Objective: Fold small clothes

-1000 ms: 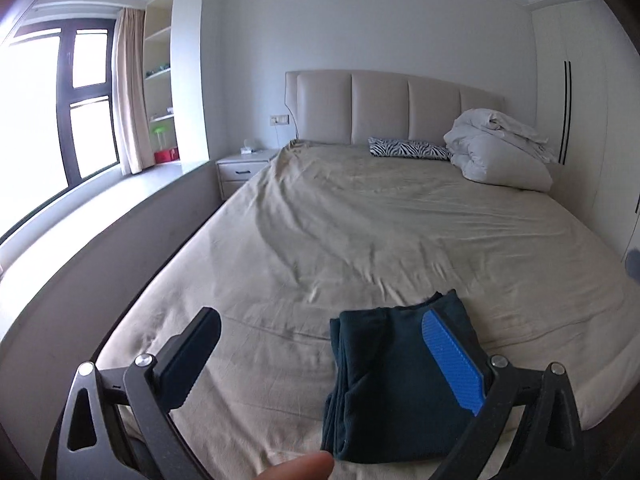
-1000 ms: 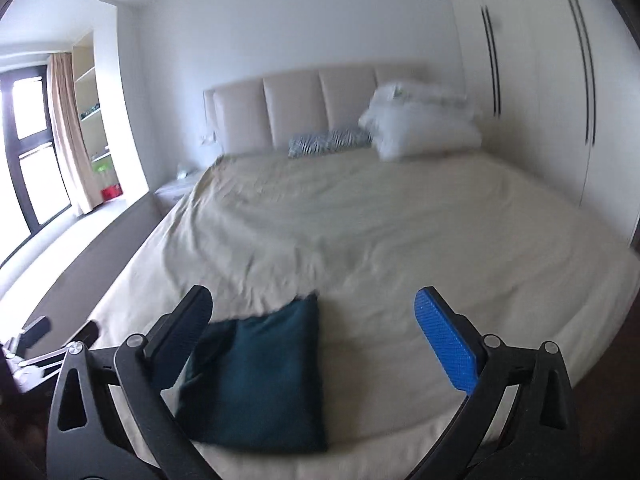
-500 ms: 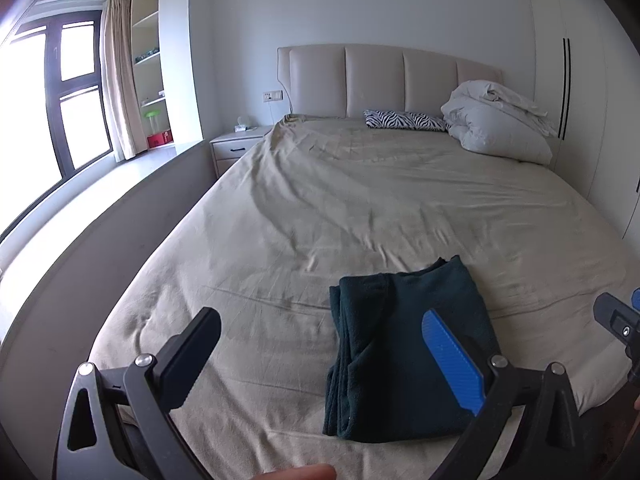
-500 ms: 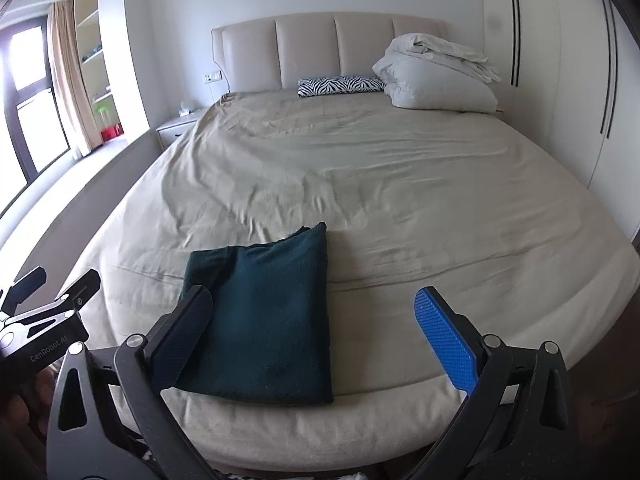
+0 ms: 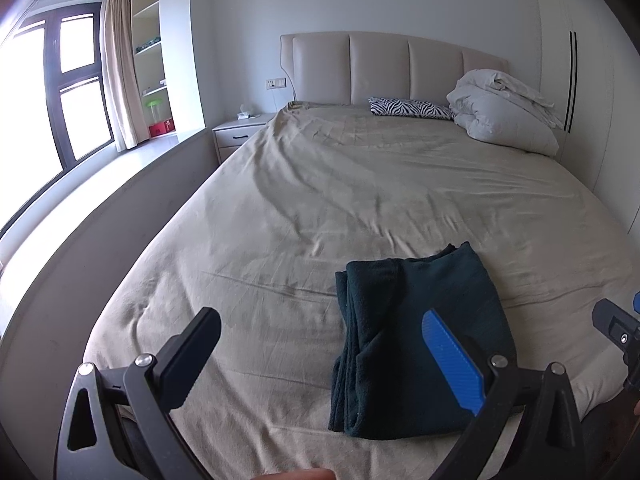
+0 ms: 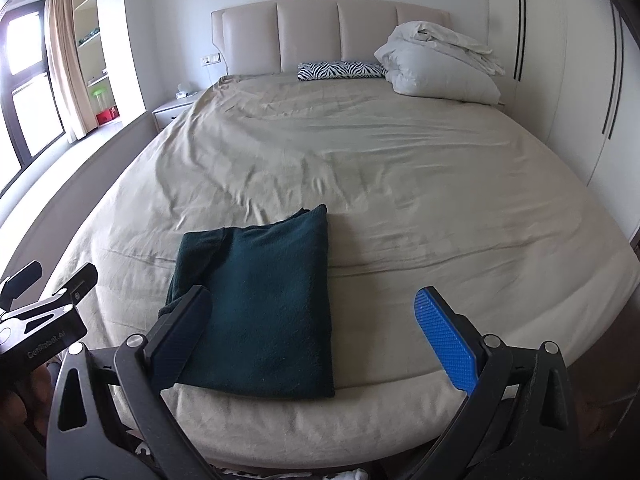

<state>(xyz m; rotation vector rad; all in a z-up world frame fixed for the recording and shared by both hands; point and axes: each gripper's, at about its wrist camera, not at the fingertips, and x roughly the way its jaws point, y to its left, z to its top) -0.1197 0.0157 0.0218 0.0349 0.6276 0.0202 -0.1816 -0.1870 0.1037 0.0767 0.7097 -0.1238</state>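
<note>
A dark teal garment (image 5: 420,336) lies folded into a neat rectangle near the foot edge of the beige bed (image 5: 320,208). It also shows in the right wrist view (image 6: 264,304). My left gripper (image 5: 320,348) is open and empty, held above the bed's foot with the garment under its right finger. My right gripper (image 6: 312,328) is open and empty, held back from the foot edge, its left finger over the garment's near left corner. The left gripper's tips show at the left edge of the right wrist view (image 6: 48,284).
A white duvet bundle (image 5: 504,112) and a zebra-print pillow (image 5: 408,108) lie at the headboard. A nightstand (image 5: 240,136) and a window ledge (image 5: 80,200) run along the left side. A white wardrobe (image 6: 580,80) stands on the right.
Both grippers have drawn back and tilted down from the bed, so more of the bed and the whole folded garment show. The garment has not moved.
</note>
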